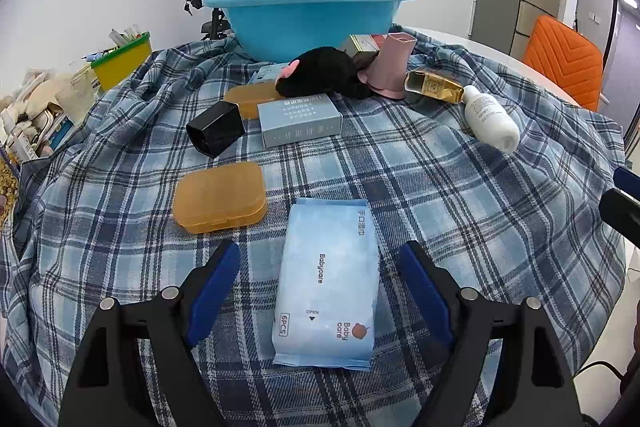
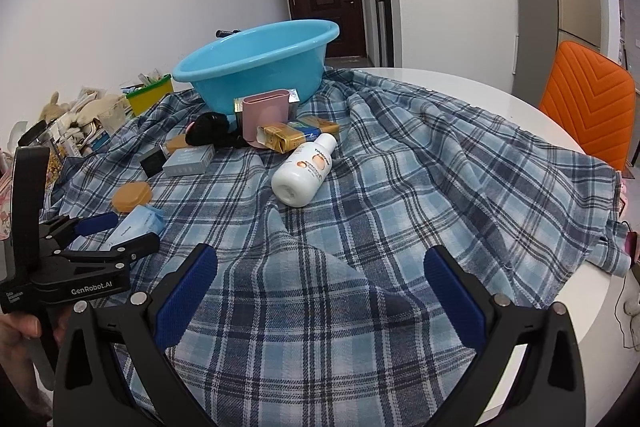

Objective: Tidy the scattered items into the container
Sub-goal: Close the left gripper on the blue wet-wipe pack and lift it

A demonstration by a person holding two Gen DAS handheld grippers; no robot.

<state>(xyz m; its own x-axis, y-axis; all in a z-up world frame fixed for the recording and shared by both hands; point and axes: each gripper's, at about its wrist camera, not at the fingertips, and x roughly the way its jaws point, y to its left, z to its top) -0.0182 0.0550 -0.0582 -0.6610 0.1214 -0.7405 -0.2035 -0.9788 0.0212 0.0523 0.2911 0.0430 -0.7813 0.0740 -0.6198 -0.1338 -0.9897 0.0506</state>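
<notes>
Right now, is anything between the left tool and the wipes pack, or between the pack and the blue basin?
Nothing blocks the left tool: the wipes pack lies between its open fingers, untouched. Toward the blue basin, a grey box and a black plush lie in the straight path; lifting over them should clear.

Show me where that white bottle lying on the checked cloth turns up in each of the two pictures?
Left wrist view: the white bottle lies at the right, cap toward the gold box.
Right wrist view: the white bottle lies near the centre, base toward the camera, cap by the same gold box.
Shared landmark: the blue basin stands behind it in both.
</notes>
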